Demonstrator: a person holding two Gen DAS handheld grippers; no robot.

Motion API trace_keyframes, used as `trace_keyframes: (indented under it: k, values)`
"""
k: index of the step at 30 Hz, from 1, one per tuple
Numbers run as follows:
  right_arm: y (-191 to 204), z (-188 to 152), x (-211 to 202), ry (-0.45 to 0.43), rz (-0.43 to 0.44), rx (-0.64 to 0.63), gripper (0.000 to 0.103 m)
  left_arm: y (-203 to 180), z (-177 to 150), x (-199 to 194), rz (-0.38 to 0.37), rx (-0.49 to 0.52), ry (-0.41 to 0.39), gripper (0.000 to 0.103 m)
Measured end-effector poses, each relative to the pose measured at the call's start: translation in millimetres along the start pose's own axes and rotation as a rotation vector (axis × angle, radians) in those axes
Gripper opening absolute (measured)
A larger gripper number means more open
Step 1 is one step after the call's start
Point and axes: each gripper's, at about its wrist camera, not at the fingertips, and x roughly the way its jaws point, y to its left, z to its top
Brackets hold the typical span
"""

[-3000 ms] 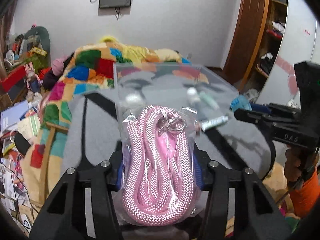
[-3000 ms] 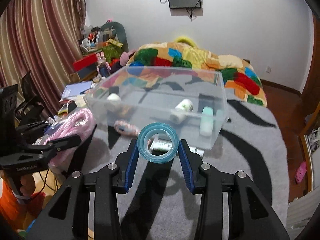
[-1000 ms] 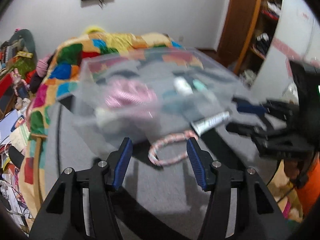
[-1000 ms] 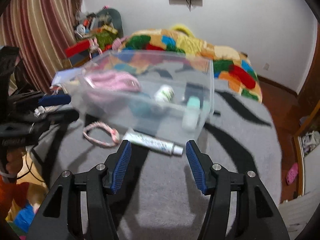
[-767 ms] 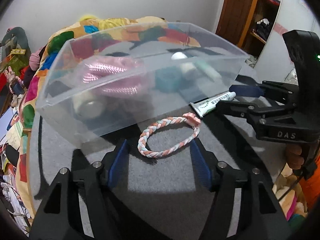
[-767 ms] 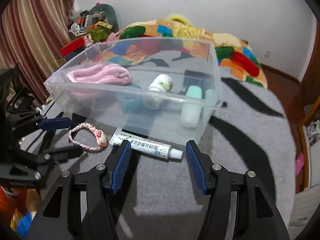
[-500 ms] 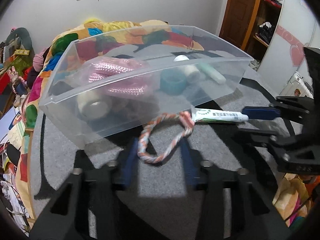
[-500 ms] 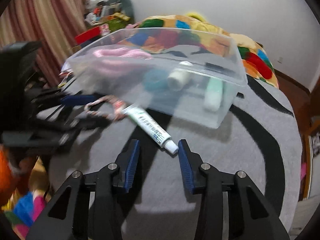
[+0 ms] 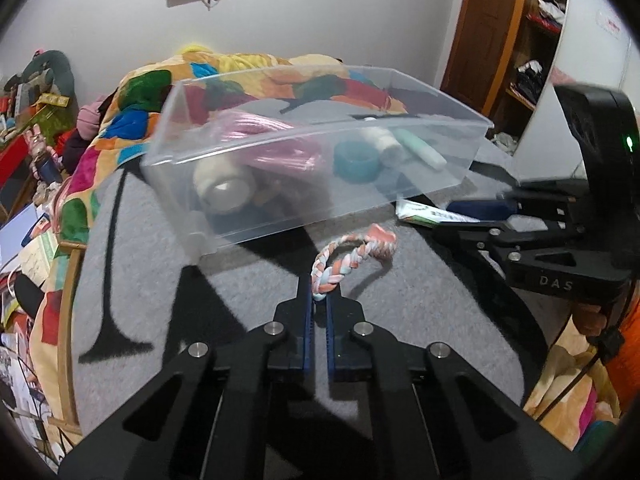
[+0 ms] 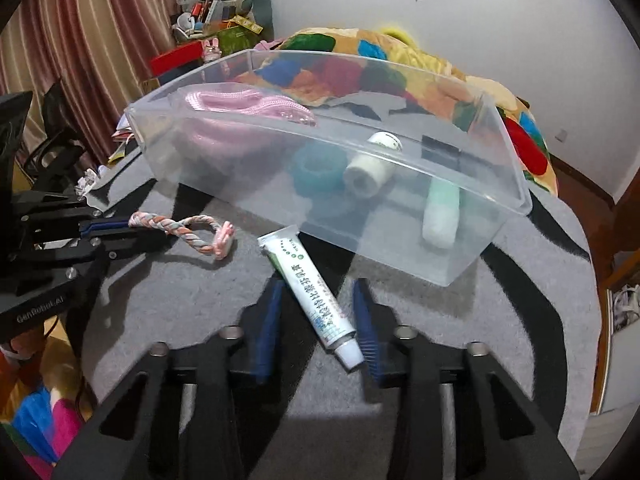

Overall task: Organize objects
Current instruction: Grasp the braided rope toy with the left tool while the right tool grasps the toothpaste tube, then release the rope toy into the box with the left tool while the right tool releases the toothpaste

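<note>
My left gripper [image 9: 319, 296] is shut on one end of a braided pink, orange and white loop [image 9: 352, 258]; the loop also shows in the right wrist view [image 10: 188, 233], lying on the grey rug. My right gripper [image 10: 318, 308] is open, with its fingers on either side of a white toothpaste tube [image 10: 308, 284] that lies on the rug; I cannot tell if they touch it. Just beyond stands a clear plastic bin [image 10: 496, 200] holding a pink rope bundle [image 10: 248, 106], a teal tape roll [image 10: 318, 168], a white bottle [image 10: 372, 166] and a mint tube [image 10: 440, 216].
The bin [image 9: 400, 196] stands on a grey rug with black stripes [image 10: 536, 320] beside a bed with a patchwork quilt [image 10: 360, 64]. Clutter and curtains [image 10: 92, 40] fill the left side. A wooden door and shelves [image 9: 504, 40] stand to the right.
My left gripper has closed on the braided loop's end. My right gripper has moved down over the toothpaste tube, fingers now on either side of it. Earlier, the rope bundle and tape roll went into the bin.
</note>
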Motion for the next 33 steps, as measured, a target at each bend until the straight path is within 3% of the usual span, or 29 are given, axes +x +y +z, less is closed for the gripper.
trace_keyframes:
  k: [2,9,18,26,33]
  values:
    - [2.1,-4.4,-5.0,-0.005,0.009,0.012,0.015,2.9,1.1,-7.3,-0.007,-0.020,-0.018,0.004]
    - [11.9,-11.7,-32.1,-0.074,-0.004,0.020,0.015,6.0,13.2,-29.7,-0.047,-0.059,-0.080,0.004]
    - [10.5,13.1,-74.5,-0.216,0.023,0.069,0.015,5.0,51.4,-56.4,-0.047,-0.066,-0.186,0.004]
    - [-4.8,45.0,-83.5,-0.271,0.008,0.143,0.015,10.5,82.7,-51.1,-0.021,-0.113,-0.223,0.004]
    - [-23.2,72.7,-61.3,-0.246,-0.034,0.190,0.015,19.2,102.9,-28.6,0.002,-0.152,-0.212,0.004]
